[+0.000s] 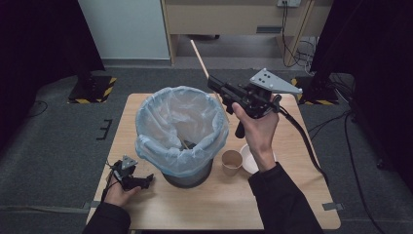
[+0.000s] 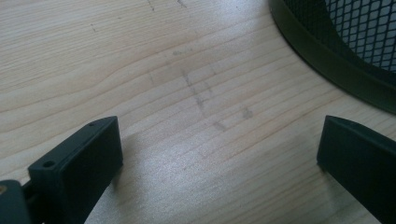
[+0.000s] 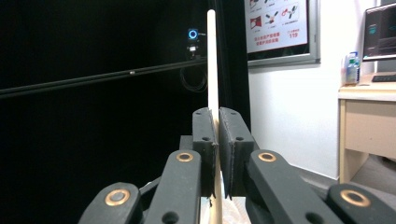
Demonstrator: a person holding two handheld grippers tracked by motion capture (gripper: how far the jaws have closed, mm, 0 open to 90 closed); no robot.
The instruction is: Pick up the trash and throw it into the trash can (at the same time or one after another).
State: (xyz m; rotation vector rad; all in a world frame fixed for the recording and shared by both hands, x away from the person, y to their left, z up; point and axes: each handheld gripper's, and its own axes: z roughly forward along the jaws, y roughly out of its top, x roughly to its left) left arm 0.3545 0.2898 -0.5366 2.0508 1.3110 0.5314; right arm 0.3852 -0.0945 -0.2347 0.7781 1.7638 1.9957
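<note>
Lower end of the wooden stick [image 1: 200, 59] hidden behind the right gripper [image 1: 213, 84] and the bin liner [image 1: 181, 127] in the high view; upper end reaching past the far edge of the table [image 1: 302, 195]. In the right gripper view, stick [image 3: 212, 60] cut off at the bottom edge, standing upright between the two pads. Inside the waste bin [image 1: 187, 179], some dark content and a thin pale stick-like piece, too small to identify. White bowl [image 1: 246, 158] partly covered by the right forearm, just to the right of the bin. Paper cup [image 1: 232, 161] standing between bin and bowl, fully visible. In the left gripper view, only the black mesh wall and base ring of the bin [image 2: 327, 51] seen, cut off at the upper right corner.

Right gripper [image 3: 217, 140] clenched tight on the wooden stick, held high above the table, at the right rim of the bin, jaws pointing toward the far left. Right hand [image 1: 258, 127] wrapped on the handle from below, forearm rising steeply from the near edge.

Left gripper [image 1: 146, 181] resting low on the table, just left of the bin base, jaws spread wide with nothing between, only bare wood [image 2: 187, 93]. Left hand [image 1: 119, 192] lying flat, pointing toward the bin.
</note>
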